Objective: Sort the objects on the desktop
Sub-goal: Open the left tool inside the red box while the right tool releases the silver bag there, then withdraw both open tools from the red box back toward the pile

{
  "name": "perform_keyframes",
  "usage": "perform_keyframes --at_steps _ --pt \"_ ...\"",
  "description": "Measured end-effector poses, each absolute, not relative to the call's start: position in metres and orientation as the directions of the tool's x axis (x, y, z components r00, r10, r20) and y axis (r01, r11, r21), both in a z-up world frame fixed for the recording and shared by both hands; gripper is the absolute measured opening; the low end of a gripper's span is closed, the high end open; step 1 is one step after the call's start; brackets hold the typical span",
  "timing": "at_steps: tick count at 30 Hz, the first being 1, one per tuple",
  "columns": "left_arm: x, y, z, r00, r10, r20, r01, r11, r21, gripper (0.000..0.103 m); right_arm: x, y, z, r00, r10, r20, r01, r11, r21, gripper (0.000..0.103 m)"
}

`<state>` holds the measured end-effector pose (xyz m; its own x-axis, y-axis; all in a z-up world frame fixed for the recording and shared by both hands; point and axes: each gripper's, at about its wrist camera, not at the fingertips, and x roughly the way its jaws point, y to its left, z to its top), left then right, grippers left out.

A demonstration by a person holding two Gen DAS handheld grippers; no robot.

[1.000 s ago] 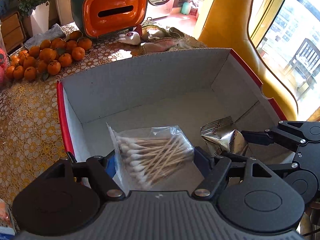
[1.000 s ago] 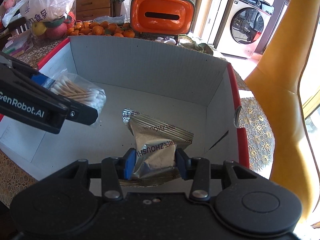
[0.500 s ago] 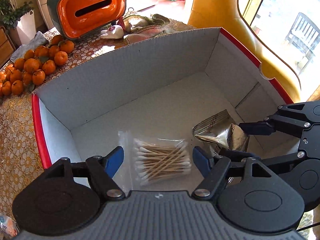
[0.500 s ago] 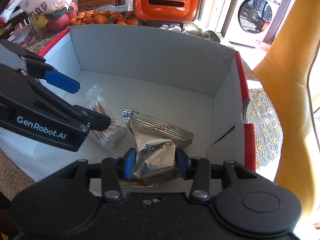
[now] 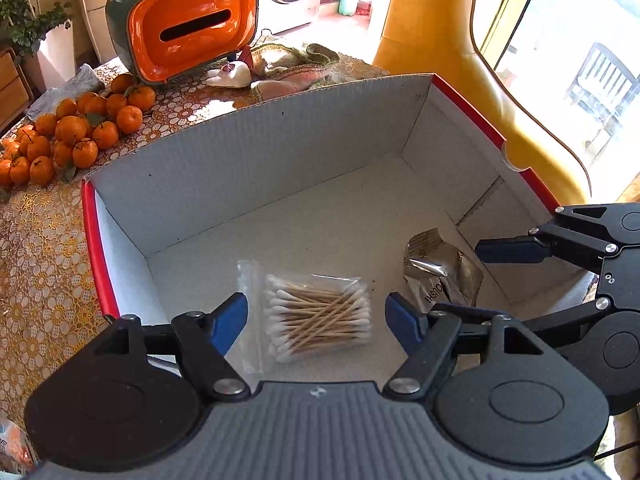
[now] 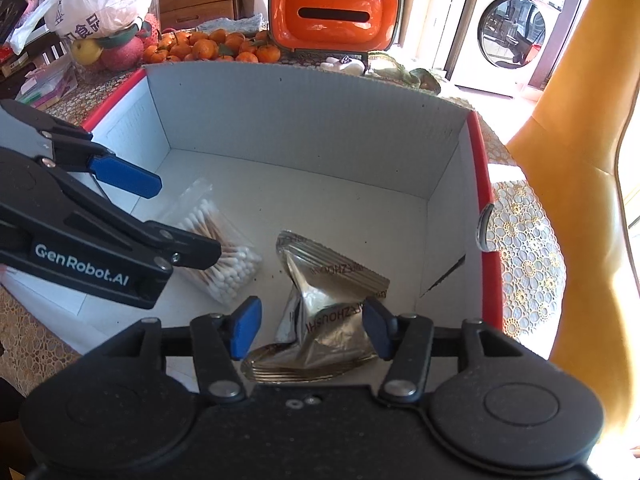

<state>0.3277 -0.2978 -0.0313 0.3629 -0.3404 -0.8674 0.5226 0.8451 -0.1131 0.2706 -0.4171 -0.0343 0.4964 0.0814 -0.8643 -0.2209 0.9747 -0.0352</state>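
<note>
Left tongs (image 5: 316, 320) released, bag of cotton swabs (image 5: 318, 316) lying between the pads on box (image 5: 280, 152) floor. Right tongs (image 6: 310, 328) opening, foil packet (image 6: 328, 312) loose between, dropped for sorting.

1. The left gripper (image 5: 316, 320) points steeply down, its two blue-padded fingers (image 5: 228, 322) spread wide with clear gaps on both sides of what lies between them; the pads touch nothing.
2. The right gripper (image 6: 312, 330) also points steeply down, to the right of the left one and close beside it.
3. Its jaws are opening: the blue pads (image 6: 245, 328) stand off on either side of the thing between them, with a visible gap at the left pad.
4. In the right wrist view the left gripper's black fingers reach in from the left edge, one blue pad above the other.
</note>
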Motion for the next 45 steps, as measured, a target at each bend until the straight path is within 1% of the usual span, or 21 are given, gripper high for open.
perform_keyframes --at_steps 26,45 --pt "0.264 -0.26 0.033 0.436 -0.431 -0.79 0.542 0.827 -0.152 0.075 0.217 -0.398 0.022 0.573 0.128 -0.81 -0.244 0.97 -0.019 0.056" --pt "0.204 -0.201 0.058 0.509 -0.459 -0.728 0.498 0.847 -0.186 0.075 0.175 -0.355 0.038 0.604 0.185 -0.775 -0.293 0.956 0.0 0.056"
